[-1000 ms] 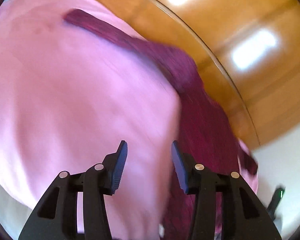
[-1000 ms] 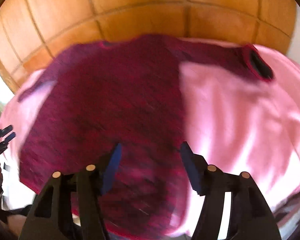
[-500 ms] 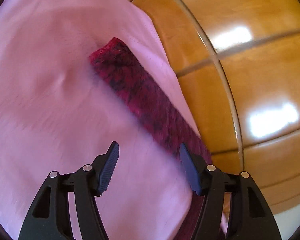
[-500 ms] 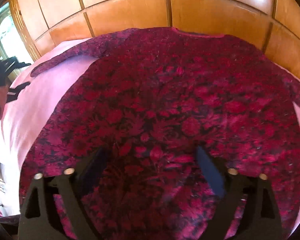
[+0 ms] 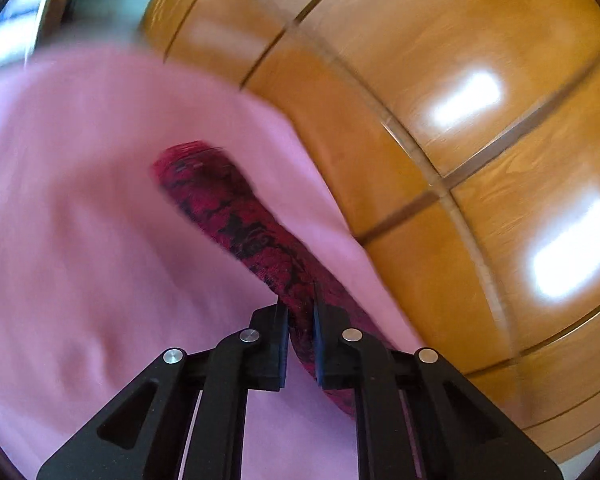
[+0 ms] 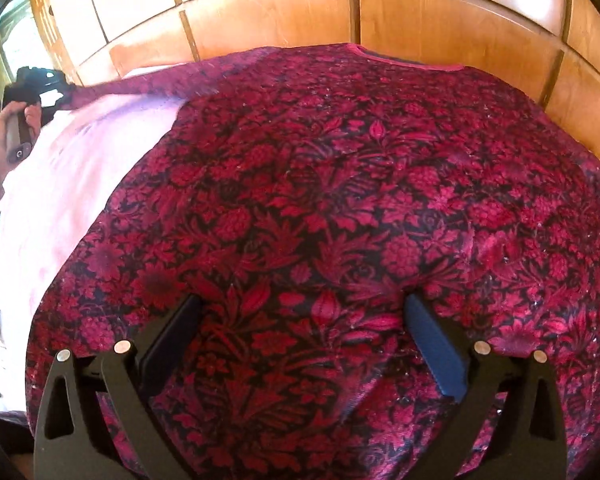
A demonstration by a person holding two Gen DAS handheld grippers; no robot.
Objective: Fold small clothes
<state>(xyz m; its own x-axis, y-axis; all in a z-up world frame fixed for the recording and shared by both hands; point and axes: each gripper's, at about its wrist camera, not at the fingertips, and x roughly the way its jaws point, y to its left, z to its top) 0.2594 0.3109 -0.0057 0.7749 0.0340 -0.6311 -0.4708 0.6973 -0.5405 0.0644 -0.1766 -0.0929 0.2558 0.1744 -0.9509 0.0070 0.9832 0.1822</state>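
From my seat, the top point(image 6: 340, 200) ran off the right wrist view's bottom and right edges, its sleeve point(image 5: 236, 224) was hidden behind the left gripper point(image 5: 300, 340), and the window corner point(image 5: 40, 8) was smeared by blur.

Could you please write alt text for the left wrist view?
The left gripper is shut on the sleeve of a dark red patterned top, which lies across a pink sheet. Glossy wooden panels fill the right side.
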